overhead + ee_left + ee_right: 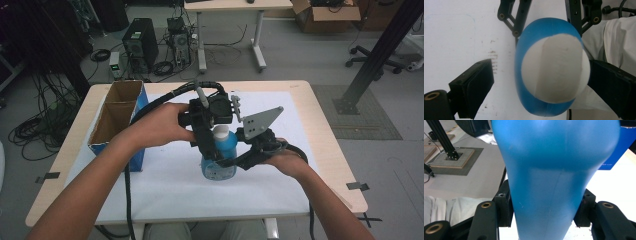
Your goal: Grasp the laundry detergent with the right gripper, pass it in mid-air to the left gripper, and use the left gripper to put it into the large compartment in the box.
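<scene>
Already the blue bottle (219, 157) is stood upright on the desk (310, 125) and clamped low on its body by the right hand-held gripper (543, 216). Its white cap (555, 68) is straddled by the left hand-held gripper (541, 82), jaws parted, not yet closed; uncapping is judged still undone.

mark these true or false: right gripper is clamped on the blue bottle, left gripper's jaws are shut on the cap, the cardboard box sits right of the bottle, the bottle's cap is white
1. The right gripper is clamped on the blue bottle: true.
2. The left gripper has its jaws shut on the cap: false; they stand open around it.
3. The cardboard box sits right of the bottle: false; it sits left.
4. The cap is white: true.
</scene>
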Available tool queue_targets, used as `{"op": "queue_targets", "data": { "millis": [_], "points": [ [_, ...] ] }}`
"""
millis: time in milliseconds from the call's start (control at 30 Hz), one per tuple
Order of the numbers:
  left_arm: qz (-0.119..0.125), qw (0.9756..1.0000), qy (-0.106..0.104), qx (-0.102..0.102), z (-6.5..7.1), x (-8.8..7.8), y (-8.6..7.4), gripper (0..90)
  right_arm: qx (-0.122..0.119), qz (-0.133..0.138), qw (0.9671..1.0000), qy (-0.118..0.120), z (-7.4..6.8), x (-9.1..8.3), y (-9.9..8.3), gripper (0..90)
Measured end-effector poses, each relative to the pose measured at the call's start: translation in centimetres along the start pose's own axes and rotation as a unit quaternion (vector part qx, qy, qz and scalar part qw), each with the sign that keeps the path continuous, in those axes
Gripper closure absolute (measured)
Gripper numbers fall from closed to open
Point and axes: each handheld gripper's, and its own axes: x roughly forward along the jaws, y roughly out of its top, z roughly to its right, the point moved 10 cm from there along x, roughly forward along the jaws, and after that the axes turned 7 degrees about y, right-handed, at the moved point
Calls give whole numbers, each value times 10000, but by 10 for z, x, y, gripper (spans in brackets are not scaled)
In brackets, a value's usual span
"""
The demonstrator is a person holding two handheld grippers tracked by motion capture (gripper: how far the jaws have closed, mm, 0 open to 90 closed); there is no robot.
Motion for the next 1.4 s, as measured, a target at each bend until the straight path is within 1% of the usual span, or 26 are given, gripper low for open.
{"op": "queue_targets", "data": {
  "millis": [300,433,533,967,1400],
  "points": [
    [-11,10000,-47,62,1,3,0,113,13,13,10000,-1,1,-1,0,452],
    [-14,10000,-62,53,1,4,0,125,12,3,10000,-3,1,0,-1,452],
    [-27,9999,-93,82,2,4,-1,156,11,1,10000,3,1,1,-1,453],
    [-69,9999,-80,63,1,6,-2,208,13,6,10000,5,2,2,-1,452],
    [-108,9998,-99,105,1,8,-1,260,18,0,10000,16,1,2,-1,452]
  ]
}}
